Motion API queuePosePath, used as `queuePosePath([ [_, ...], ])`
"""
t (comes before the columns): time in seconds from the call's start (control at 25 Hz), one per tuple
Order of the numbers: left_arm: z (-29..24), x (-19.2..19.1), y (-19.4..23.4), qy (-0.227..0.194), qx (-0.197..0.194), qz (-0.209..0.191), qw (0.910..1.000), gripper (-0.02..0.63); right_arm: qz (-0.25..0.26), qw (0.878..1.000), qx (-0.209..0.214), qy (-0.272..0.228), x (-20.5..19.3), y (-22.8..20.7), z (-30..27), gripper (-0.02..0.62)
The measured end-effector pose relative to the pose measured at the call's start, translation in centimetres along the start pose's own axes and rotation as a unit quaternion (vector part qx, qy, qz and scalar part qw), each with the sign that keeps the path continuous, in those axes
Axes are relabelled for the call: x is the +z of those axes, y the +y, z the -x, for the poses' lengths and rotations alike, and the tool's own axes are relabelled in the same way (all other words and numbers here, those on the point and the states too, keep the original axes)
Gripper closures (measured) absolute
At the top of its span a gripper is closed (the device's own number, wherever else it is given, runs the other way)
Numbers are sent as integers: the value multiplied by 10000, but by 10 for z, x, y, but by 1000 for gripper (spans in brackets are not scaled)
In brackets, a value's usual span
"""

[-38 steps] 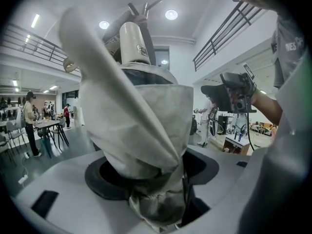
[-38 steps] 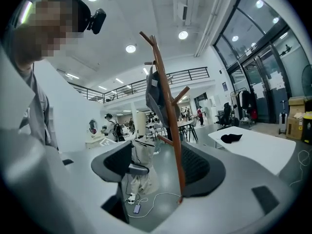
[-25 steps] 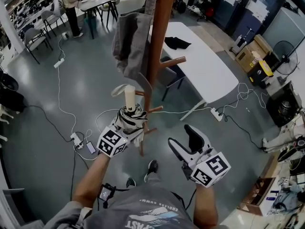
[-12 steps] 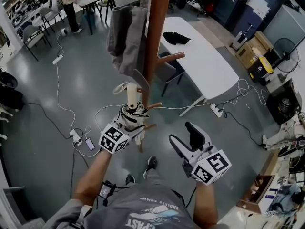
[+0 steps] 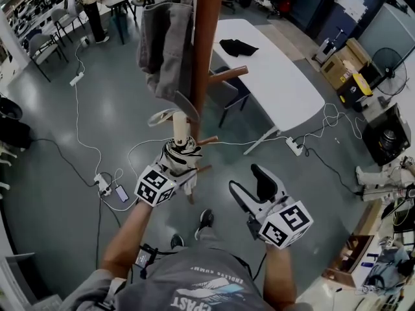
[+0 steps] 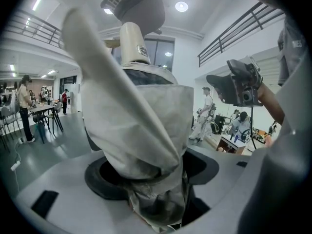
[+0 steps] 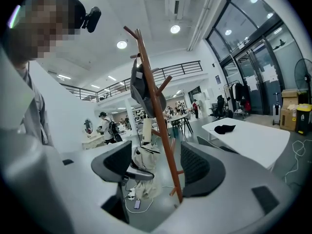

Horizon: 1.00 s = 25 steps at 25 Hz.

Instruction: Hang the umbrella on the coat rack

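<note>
Head view places the left gripper (image 5: 178,159) clamped on the folded umbrella (image 5: 177,138), handle up, just beside the coat rack (image 5: 206,50) pole. Right gripper view adds the rack's full height; the right gripper (image 7: 156,165) stands wide open, empty. Left gripper view shows a lettered grey band (image 6: 134,4), unreadable.

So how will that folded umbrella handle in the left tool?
The umbrella is folded short, so probably light; its fabric bunches loosely in the left tool, so it may squash or slip. The cream handle looks rigid; the strap loop seems floppy.
</note>
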<state>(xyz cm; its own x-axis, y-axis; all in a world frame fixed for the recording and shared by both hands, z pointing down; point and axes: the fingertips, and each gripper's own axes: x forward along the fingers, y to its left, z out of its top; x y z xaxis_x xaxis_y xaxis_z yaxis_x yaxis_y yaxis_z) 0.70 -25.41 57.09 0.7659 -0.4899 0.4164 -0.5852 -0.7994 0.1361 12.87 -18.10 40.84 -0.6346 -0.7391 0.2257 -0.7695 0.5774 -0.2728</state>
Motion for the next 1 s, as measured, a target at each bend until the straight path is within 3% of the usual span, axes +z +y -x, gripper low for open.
queuePosePath([
  [1.0, -4, -22, 2, 60, -54, 295, 9995, 281, -171, 9996, -76, 212, -19, -11, -2, 268],
])
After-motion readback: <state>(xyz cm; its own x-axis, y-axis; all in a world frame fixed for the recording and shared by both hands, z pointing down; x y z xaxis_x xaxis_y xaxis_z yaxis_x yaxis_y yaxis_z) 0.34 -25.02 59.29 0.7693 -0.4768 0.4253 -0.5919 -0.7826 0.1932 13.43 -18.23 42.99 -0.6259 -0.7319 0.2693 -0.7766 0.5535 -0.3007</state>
